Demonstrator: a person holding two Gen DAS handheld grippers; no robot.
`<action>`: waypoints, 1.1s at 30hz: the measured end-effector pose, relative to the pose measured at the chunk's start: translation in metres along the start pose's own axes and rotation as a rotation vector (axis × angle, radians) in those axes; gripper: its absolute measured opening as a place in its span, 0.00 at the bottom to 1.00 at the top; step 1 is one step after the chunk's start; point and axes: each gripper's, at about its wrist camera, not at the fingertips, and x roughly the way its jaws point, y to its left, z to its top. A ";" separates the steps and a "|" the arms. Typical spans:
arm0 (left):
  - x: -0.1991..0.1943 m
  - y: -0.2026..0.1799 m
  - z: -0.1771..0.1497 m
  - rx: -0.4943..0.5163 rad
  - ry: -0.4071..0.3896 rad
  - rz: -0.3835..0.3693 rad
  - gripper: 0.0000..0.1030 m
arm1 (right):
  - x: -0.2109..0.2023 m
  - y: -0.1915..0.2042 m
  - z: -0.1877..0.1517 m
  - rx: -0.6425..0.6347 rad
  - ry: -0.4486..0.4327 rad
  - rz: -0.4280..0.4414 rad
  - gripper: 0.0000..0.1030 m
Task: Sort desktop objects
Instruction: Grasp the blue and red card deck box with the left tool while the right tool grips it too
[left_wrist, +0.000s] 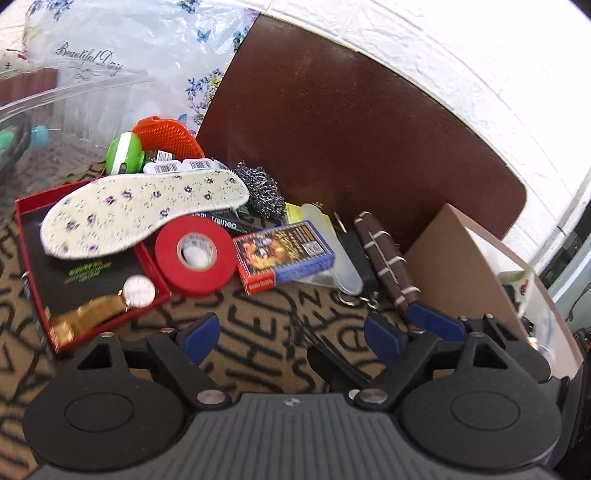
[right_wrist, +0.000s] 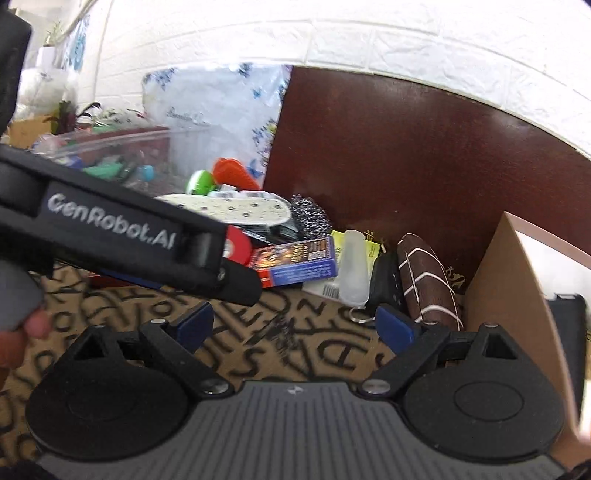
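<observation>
A pile of objects lies on the lettered mat. In the left wrist view: a floral insole (left_wrist: 144, 214) across a red tray (left_wrist: 33, 254), a gold watch (left_wrist: 129, 295), a red tape roll (left_wrist: 195, 254), a card box (left_wrist: 284, 256), a steel scourer (left_wrist: 260, 192), a brown pouch (left_wrist: 384, 254). My left gripper (left_wrist: 291, 336) is open and empty, just short of the pile. My right gripper (right_wrist: 295, 325) is open and empty, near the brown pouch (right_wrist: 428, 284) and card box (right_wrist: 295, 262). The left gripper's body (right_wrist: 122, 236) crosses the right wrist view.
A clear plastic tub (left_wrist: 55, 110) with items stands at the left. A flowered plastic bag (left_wrist: 155, 48) is behind it. A cardboard box (left_wrist: 465, 266) stands at the right. The brown tabletop (left_wrist: 351, 140) runs back to a white brick wall.
</observation>
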 end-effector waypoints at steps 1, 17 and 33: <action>0.005 0.002 0.003 -0.006 0.002 0.000 0.83 | 0.007 -0.001 0.002 -0.003 0.000 0.002 0.89; 0.077 0.006 0.037 0.019 0.031 -0.023 0.60 | 0.089 -0.004 0.016 -0.105 -0.001 0.074 0.75; 0.024 -0.029 -0.028 0.061 0.158 -0.139 0.35 | -0.001 0.010 -0.031 0.035 0.113 0.130 0.60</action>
